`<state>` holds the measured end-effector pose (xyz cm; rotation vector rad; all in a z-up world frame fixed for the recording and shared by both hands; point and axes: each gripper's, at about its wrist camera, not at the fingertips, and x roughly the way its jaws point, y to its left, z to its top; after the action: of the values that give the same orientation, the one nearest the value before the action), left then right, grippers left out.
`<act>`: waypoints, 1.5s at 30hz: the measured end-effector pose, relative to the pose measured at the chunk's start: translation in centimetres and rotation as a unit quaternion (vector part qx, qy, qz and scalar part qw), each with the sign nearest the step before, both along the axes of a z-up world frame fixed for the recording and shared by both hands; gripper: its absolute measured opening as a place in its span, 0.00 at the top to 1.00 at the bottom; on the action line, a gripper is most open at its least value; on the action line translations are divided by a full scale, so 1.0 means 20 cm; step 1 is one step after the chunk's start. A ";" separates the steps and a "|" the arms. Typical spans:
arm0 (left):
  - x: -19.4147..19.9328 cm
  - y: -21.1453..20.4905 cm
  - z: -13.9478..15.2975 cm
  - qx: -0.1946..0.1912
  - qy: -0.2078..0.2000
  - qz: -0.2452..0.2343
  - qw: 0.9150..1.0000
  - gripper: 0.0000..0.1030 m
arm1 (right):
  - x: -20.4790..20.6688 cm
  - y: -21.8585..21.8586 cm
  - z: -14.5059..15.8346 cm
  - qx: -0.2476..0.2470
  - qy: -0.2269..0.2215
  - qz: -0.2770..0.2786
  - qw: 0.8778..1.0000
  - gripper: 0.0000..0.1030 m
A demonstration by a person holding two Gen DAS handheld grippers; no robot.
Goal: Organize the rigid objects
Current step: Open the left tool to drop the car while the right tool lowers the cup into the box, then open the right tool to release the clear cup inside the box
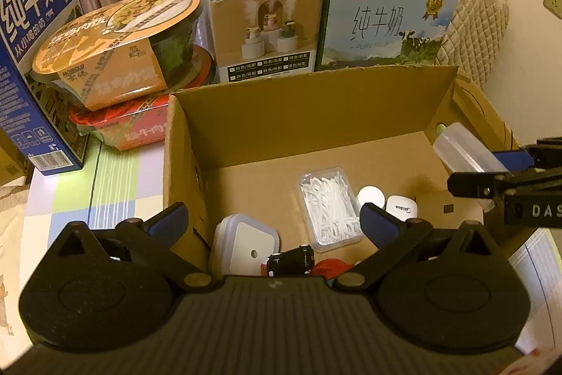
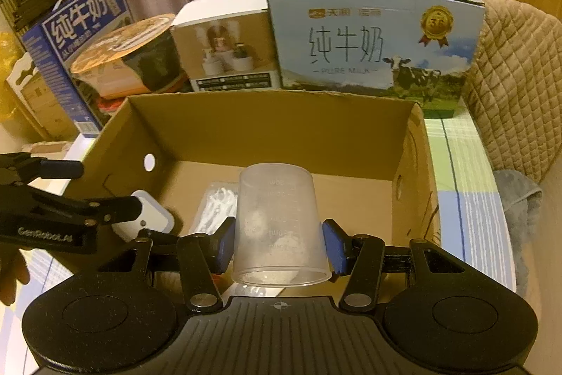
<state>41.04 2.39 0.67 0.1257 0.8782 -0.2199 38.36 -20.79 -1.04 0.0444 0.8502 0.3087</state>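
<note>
An open cardboard box (image 1: 281, 115) (image 2: 263, 129) stands on the table. On its floor lie a white square night light (image 1: 247, 239) (image 2: 154, 217), a black toy car (image 1: 291, 259), a clear case of floss picks (image 1: 330, 209) (image 2: 217, 202), a white Midea device (image 1: 402, 208) and something red (image 1: 332, 267). My left gripper (image 1: 274, 220) (image 2: 95, 188) hangs open over the box's near left part, nothing between its pads. My right gripper (image 2: 281, 245) (image 1: 491, 174) is shut on a clear plastic measuring cup (image 2: 281, 224) (image 1: 460, 150), held upside down above the box's right side.
Behind the box stand a light-blue milk carton (image 1: 386, 16) (image 2: 372, 37), a humidifier box (image 1: 263, 23), two stacked instant-meal bowls (image 1: 119, 58) and a dark-blue milk carton (image 1: 31, 58). A quilted cushion (image 2: 516, 76) is at the right. The table has a checked cloth (image 1: 105, 178).
</note>
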 end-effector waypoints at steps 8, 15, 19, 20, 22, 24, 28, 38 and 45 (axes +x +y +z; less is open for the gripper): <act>0.01 -0.01 -0.03 0.003 0.000 -0.008 1.000 0.01 | 0.07 -0.01 -0.03 0.003 0.007 -0.012 1.000 0.52; 0.03 -0.02 -0.06 0.003 0.003 -0.011 1.000 0.01 | 0.11 -0.01 -0.07 0.002 0.011 -0.020 1.000 0.52; 0.03 -0.03 -0.08 0.003 0.006 -0.012 1.000 0.01 | 0.14 -0.02 -0.10 0.003 0.021 -0.022 1.000 0.52; 0.04 -0.03 -0.08 0.003 0.007 -0.013 1.000 0.01 | 0.14 -0.02 -0.10 0.003 0.023 -0.023 0.999 0.52; 0.04 -0.04 -0.09 0.004 0.008 -0.014 1.000 0.01 | 0.15 -0.02 -0.11 0.003 0.025 -0.026 0.999 0.52; 0.05 -0.03 -0.10 0.002 0.009 -0.012 1.000 0.01 | 0.16 -0.03 -0.12 0.004 0.028 -0.027 0.999 0.52; 0.06 -0.03 -0.11 0.001 0.011 -0.009 1.000 0.01 | 0.17 -0.03 -0.14 0.003 0.030 -0.030 0.999 0.52; 0.08 -0.03 -0.12 -0.002 0.011 -0.012 1.000 0.01 | 0.19 -0.05 -0.13 0.033 0.004 -0.043 0.999 0.29; 0.08 -0.04 -0.13 -0.001 0.011 -0.013 1.000 0.01 | 0.19 -0.06 -0.11 0.040 0.002 -0.041 0.998 0.28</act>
<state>42.64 1.58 -1.86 0.1331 0.8986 -0.2463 42.08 -21.93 -3.30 0.1532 0.8369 0.2662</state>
